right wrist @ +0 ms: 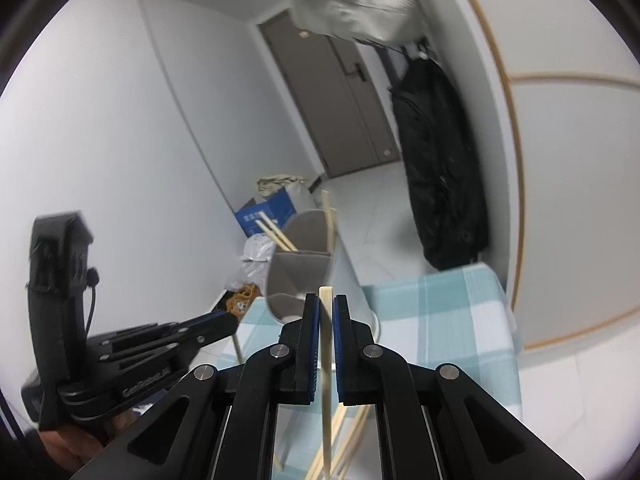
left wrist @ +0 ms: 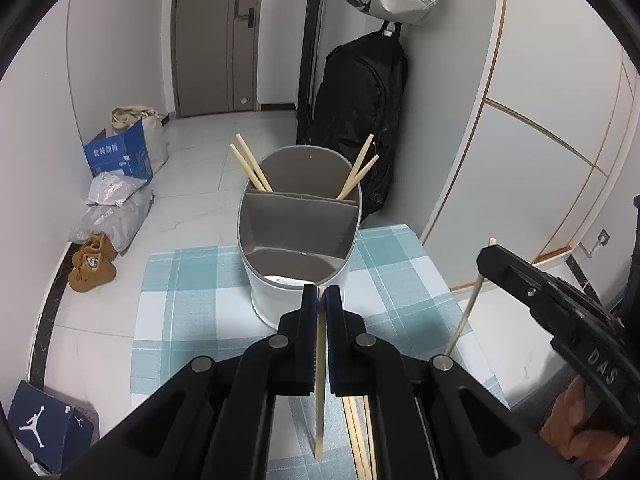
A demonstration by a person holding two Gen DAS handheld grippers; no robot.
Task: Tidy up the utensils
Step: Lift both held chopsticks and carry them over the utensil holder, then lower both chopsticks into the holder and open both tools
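Left gripper [left wrist: 322, 292] and right gripper [right wrist: 327, 304] each pinched one chopstick [left wrist: 319, 380] above the checked cloth [left wrist: 192, 280]; the divided holder [left wrist: 298, 216] stood ahead, a Jordan-logo box [left wrist: 40, 424] left

A home entryway: door [left wrist: 216, 36], hung backpack [left wrist: 360, 120], shoes [left wrist: 93, 261] on tiled floor [left wrist: 200, 184].

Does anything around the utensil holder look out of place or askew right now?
Nothing looks spilled or damaged. The holder stands upright on the checked cloth, with four chopsticks splayed in its far compartment and the near one without any. Each gripper, left and right, is shut on a chopstick. Loose chopsticks lie on the cloth below.
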